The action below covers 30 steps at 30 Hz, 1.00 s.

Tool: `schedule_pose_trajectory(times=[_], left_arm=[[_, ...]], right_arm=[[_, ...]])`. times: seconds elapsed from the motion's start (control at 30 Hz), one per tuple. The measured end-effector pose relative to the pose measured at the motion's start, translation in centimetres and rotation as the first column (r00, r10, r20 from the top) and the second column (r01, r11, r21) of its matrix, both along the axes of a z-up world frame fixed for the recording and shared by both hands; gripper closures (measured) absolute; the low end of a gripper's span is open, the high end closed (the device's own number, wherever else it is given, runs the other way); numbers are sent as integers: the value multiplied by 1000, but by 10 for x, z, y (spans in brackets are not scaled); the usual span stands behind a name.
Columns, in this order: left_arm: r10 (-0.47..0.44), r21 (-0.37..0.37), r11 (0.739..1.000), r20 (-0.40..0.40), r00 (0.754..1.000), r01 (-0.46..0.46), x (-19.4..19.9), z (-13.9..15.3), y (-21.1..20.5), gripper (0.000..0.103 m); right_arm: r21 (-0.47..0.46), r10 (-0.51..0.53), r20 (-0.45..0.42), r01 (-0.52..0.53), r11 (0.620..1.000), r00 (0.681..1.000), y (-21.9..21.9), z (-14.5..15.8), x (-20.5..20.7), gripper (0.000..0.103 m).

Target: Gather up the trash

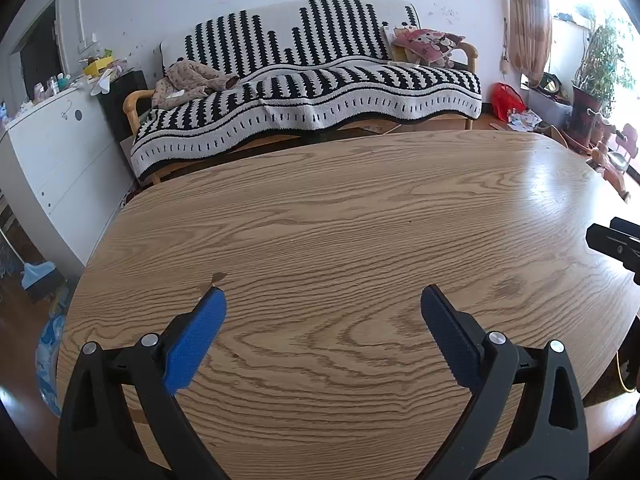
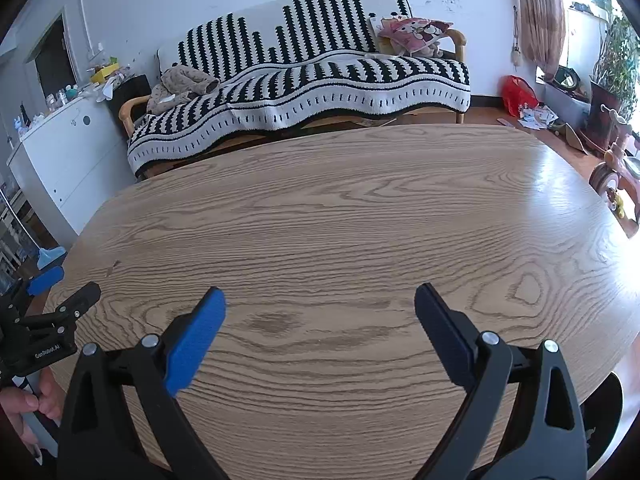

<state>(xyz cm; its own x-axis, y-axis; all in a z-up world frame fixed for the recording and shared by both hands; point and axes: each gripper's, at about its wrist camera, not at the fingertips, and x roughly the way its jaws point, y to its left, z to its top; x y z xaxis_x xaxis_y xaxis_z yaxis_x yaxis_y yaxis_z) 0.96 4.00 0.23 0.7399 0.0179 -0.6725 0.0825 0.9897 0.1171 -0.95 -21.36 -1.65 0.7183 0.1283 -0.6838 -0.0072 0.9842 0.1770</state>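
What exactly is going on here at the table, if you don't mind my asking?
A person holds two tongs over a wooden table. The left tongs and right tongs are both open and hold nothing. The only trash visible on the table is a small brown scrap just beyond the left tongs' left tip. Nothing has been picked up yet.
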Motion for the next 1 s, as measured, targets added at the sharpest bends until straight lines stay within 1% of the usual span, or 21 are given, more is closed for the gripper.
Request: schedule_pose_trajectory(times=[1.0], left_arm=[[-4, -5, 1000, 0, 1000, 4, -3, 1, -3, 8]], right_arm=[[-1, -6, 0, 6, 1000, 1000, -7, 1, -3, 11]])
